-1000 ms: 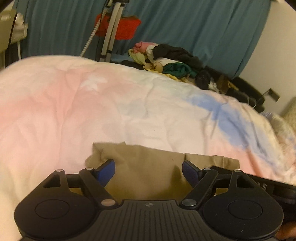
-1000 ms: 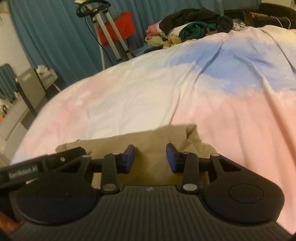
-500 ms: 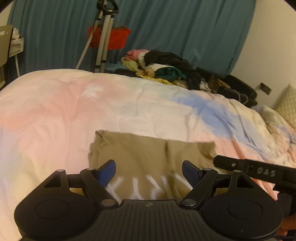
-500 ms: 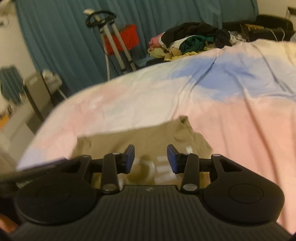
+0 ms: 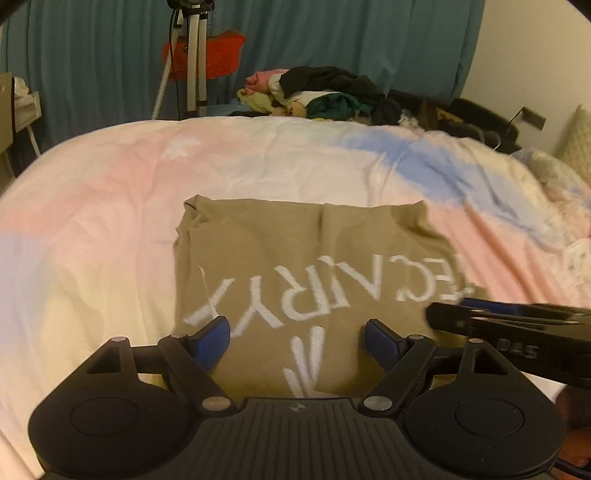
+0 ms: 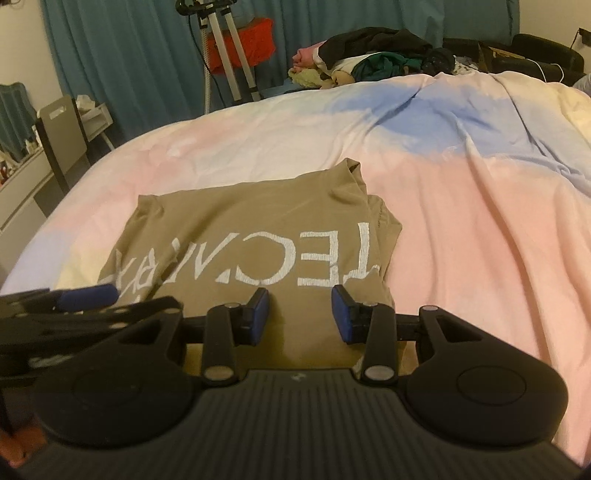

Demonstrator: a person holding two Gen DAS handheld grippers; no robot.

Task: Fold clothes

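The folded tan shirt (image 5: 295, 266) with white lettering lies flat on the pastel duvet (image 5: 110, 206); the left gripper (image 5: 297, 338) hangs above its near edge, jaws wide and empty; the right gripper (image 6: 300, 310) likewise, jaws narrower, gripping nothing

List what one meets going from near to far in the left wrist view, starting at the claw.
Left claw → tan shirt with white lettering → pastel bedcover → pile of clothes → teal curtain.
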